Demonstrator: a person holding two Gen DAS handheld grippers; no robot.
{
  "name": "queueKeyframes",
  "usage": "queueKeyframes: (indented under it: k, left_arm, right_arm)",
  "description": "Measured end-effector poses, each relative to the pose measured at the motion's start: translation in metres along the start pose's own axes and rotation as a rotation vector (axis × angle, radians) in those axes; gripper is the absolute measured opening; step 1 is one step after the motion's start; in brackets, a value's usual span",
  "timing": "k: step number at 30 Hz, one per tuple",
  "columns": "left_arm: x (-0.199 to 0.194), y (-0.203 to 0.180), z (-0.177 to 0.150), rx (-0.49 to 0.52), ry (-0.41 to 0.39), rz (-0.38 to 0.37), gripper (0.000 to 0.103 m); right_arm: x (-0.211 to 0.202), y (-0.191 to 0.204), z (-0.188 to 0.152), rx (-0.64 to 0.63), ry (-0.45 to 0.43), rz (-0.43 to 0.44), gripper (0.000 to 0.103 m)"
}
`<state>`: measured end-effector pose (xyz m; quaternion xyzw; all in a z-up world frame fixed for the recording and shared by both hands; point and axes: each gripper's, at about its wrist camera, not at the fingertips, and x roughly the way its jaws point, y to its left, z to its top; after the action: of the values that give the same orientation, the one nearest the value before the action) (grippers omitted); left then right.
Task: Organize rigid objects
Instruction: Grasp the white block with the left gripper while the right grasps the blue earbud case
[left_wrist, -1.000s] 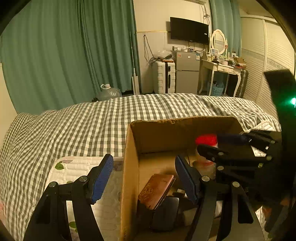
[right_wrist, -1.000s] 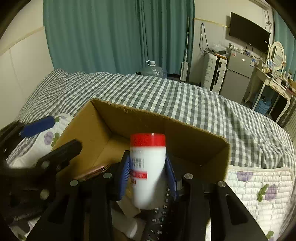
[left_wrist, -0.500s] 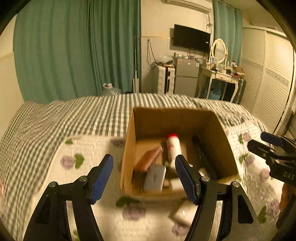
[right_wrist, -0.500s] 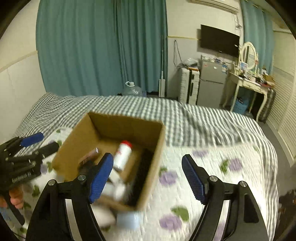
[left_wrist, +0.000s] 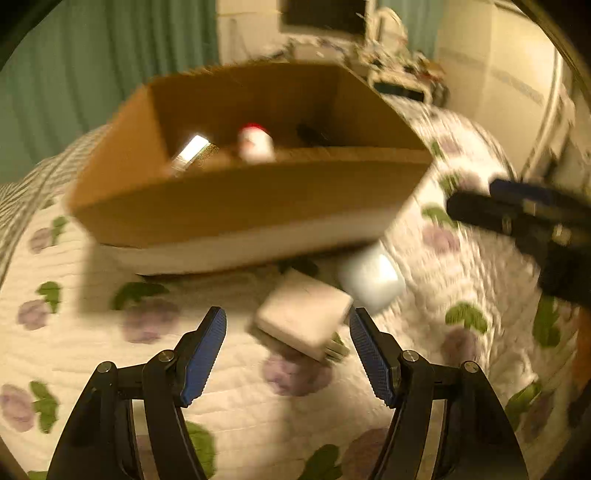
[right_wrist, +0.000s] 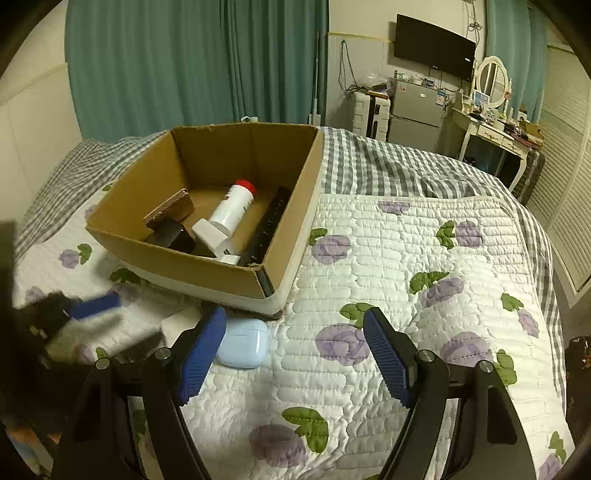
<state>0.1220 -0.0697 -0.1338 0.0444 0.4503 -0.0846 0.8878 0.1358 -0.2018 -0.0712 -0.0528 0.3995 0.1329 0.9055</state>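
We have two things left out on the white quilted bed cover (right_wrist: 388, 258) with purple flowers, both just in front of the near wall of the open brown cardboard box (right_wrist: 236, 275): a flat white rectangular charger block (left_wrist: 304, 317) with its prongs towards us, and a pale blue rounded earbud case (right_wrist: 242, 341) just beside it, close under the box's near corner. Already in the box lie a white bottle with a red cap (right_wrist: 234, 208), a long black power strip (right_wrist: 266, 229), a brown wallet (right_wrist: 171, 212), a white plug and a dark case.

Our left gripper (left_wrist: 288, 356) has its blue pads spread wide and empty, with the white charger lying ahead of and between them, untouched; that view is smeared by motion. Our right gripper (right_wrist: 293, 356) is also parted and holds nothing, the blue case just beside its left pad.

We judge the step in hand to be the left gripper's pick of the charger. To do it well, we should steady the hand first, line the pads up with the block's two long flat sides rather than its corners or prongs, press down a little into the soft quilt, and close only once both pads bracket it. We should keep the right gripper away from the left so the two do not clash near the box's corner.
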Motion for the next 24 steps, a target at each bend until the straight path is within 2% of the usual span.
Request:
queueKeyframes:
  k: [6, 11, 13, 15, 19, 24]
  left_arm:
    - [0.038, 0.000, -0.001, 0.007, 0.092, -0.001, 0.072]
    - [0.048, 0.001, 0.006, -0.005, 0.060, -0.019, 0.069]
    - [0.043, 0.001, 0.006, -0.004, 0.043, -0.033, 0.063]
    - [0.036, 0.003, 0.005, -0.017, 0.034, -0.031, 0.062]
    - [0.013, 0.012, 0.000, -0.053, 0.011, 0.035, 0.061]
    - [-0.021, 0.035, -0.003, -0.143, -0.062, 0.084, 0.061]
  right_arm:
    - [0.018, -0.002, -0.002, 0.008, 0.052, -0.013, 0.077]
    - [0.028, -0.001, -0.002, 0.004, 0.077, -0.020, 0.077]
    - [0.031, 0.000, -0.004, -0.003, 0.086, -0.029, 0.077]
    - [0.033, 0.001, -0.005, -0.008, 0.088, -0.034, 0.077]
    - [0.032, 0.002, -0.006, -0.013, 0.075, -0.039, 0.077]
    - [0.034, 0.011, -0.008, -0.043, 0.069, -0.037, 0.077]
